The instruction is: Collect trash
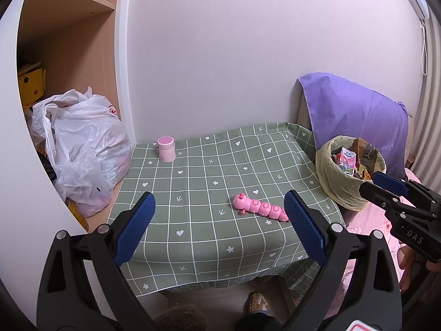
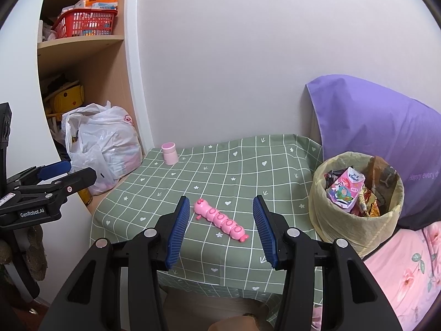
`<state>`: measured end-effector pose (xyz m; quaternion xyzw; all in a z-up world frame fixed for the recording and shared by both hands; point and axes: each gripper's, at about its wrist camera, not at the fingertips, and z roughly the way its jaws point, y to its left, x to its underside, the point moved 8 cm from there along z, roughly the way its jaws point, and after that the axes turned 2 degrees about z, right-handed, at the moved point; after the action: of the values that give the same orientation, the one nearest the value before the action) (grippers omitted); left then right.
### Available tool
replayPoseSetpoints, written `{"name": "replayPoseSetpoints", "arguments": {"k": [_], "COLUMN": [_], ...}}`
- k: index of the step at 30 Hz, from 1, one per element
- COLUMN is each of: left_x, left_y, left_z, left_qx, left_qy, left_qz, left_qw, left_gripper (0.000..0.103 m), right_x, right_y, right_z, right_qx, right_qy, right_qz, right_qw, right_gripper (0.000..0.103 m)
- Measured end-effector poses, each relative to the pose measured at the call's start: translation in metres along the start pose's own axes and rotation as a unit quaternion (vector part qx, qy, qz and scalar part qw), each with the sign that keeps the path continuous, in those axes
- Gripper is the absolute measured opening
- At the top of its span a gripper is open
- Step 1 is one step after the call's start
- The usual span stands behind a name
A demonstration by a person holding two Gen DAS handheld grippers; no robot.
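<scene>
The left gripper (image 1: 219, 229) hangs over the near edge of the table (image 1: 198, 248) with its blue pads wide apart and nothing between them. The right gripper (image 2: 221, 231) sits in a matching pose, jaws spread and empty. In the right wrist view, a pink caterpillar toy (image 2: 219, 219) lies on the green checked tablecloth between and beyond the two pads, touching neither.

The trash bin (image 2: 333, 220), lined with a yellow bag, stands at 3 o'clock from the toy, just beside the table's right edge. It holds wrappers and a pink tissue packet (image 2: 346, 190), which sits upright near the top of the load.

A pink cup (image 2: 169, 153) stands at 11 o'clock from the toy, near the table's far left corner. A white plastic bag (image 2: 102, 151) rests on the shelf at 10 o'clock. A purple pillow (image 2: 369, 121) leans behind the bin at 1 o'clock.
</scene>
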<state>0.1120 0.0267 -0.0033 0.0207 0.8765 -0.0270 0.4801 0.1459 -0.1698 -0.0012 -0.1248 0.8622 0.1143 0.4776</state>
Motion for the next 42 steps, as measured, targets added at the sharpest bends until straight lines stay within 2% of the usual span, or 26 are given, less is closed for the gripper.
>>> {"name": "replayPoseSetpoints", "arguments": {"k": [28, 42], "left_x": [0.003, 0.005], "left_y": [-0.005, -0.003], "left_z": [-0.002, 0.013], "left_qx": [0.002, 0.007], "left_qy": [0.001, 0.012], "left_qz": [0.008, 0.006], "left_qw": [1.0000, 0.9999], "left_gripper": [0.090, 0.090], "right_x": [0.002, 0.004], "right_y": [-0.010, -0.014], "right_z": [-0.009, -0.006], "right_qx": [0.001, 0.011], "right_qy": [-0.008, -0.006], "right_qz": [0.002, 0.003], "right_qw": [1.000, 1.000], "right_gripper": [0.045, 0.045]}}
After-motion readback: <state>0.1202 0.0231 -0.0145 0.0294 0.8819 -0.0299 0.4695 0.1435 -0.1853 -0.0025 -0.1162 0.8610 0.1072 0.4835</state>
